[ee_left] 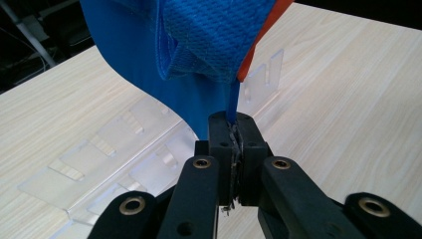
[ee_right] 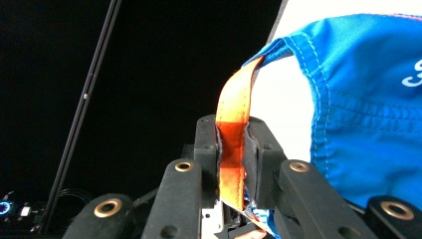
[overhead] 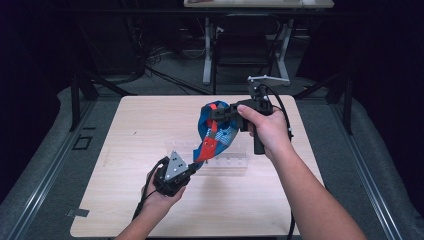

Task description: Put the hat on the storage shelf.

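**High view: blue garment held up between both grippers**

L gripper (overhead: 191, 167), low over the table (overhead: 125, 200), jaws clamped on the blue garment (overhead: 217, 135) edge. Clear acrylic rack (overhead: 230, 161) beneath. R gripper (overhead: 216, 114), higher, pinches its orange trim (ee_right: 233, 144).

There is one bench (overhead: 125, 200). On the bench lies one clear plastic rack (overhead: 227, 161). Above the rack hangs one blue and orange cloth bag (overhead: 215, 132). There are two hand-held grippers: the left hand-held gripper (overhead: 192, 169) near the rack's front, the right hand-held gripper (overhead: 220, 114) above the rack. Two hands hold them. Behind the bench stands one dark chair (overhead: 242, 47), and behind that one pale desk (overhead: 260, 4).
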`<state>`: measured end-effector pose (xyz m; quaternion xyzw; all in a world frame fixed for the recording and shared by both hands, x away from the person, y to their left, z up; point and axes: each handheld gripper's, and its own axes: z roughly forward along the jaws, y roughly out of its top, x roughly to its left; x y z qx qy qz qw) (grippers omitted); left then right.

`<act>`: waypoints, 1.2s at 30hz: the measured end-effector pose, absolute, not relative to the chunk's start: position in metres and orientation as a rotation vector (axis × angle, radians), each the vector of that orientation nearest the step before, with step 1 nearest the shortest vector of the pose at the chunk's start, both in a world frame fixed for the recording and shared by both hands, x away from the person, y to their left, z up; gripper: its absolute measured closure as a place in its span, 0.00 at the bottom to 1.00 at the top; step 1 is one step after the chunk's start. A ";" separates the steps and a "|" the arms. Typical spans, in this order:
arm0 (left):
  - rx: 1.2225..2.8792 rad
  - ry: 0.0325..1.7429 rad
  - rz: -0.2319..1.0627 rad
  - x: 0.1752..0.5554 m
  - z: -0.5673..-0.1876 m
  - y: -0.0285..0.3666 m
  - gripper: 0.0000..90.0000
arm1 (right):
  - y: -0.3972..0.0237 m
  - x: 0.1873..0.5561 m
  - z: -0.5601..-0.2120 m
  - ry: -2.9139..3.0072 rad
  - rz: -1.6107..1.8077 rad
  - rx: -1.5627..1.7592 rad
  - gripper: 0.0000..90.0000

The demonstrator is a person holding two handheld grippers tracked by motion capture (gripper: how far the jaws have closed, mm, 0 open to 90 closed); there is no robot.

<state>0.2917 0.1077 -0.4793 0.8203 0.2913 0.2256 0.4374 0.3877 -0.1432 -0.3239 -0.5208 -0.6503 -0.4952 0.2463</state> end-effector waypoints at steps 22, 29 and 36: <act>2.033 0.772 0.490 0.308 -0.500 0.115 0.98 | -0.140 0.403 -0.348 -1.731 -1.322 -1.460 0.87; 2.043 0.791 0.481 0.309 -0.508 0.116 0.98 | -0.145 0.406 -0.358 -1.734 -1.307 -1.493 0.87; 2.039 0.796 0.478 0.309 -0.510 0.117 0.98 | -0.147 0.405 -0.362 -1.742 -1.303 -1.512 0.86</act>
